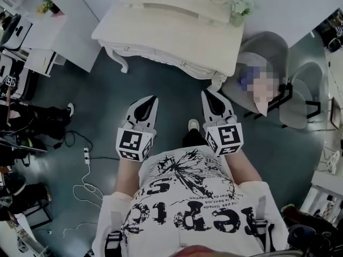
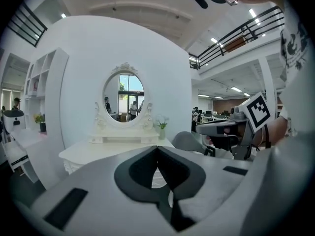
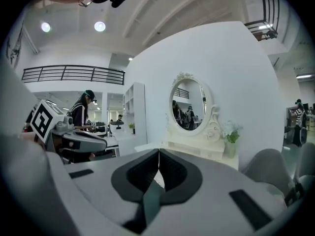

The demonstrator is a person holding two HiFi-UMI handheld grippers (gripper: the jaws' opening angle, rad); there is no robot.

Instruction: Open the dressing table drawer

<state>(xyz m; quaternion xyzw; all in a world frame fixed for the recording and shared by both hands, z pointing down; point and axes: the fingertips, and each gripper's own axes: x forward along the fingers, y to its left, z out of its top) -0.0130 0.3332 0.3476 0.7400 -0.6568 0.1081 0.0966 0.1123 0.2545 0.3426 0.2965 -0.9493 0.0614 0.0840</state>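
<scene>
Facing dressing table (image 1: 161,31) at 12 o'clock, well apart; left gripper (image 1: 154,98), right gripper (image 1: 205,93) both pressed together, empty. Best: part jaws before drawer knob (image 1: 183,64), pull straight.

Dressing table (image 1: 161,23) — against the wall, straight ahead of the person.
Mirror (image 2: 124,98): on the tabletop's rear edge, at the middle.
Vase of flowers (image 1: 239,7): rear right corner of the tabletop, just right of the mirror.
Drawer (image 1: 155,53): in the table's front edge, facing the person.
Chair (image 1: 265,58): on the floor beside the table's right end; second chair (image 1: 310,92) further right.
Power strip (image 1: 86,155): on the floor, left of the person.
Left gripper (image 1: 152,98) and right gripper (image 1: 207,93) — side by side, short of the table's front edge, not touching it.
</scene>
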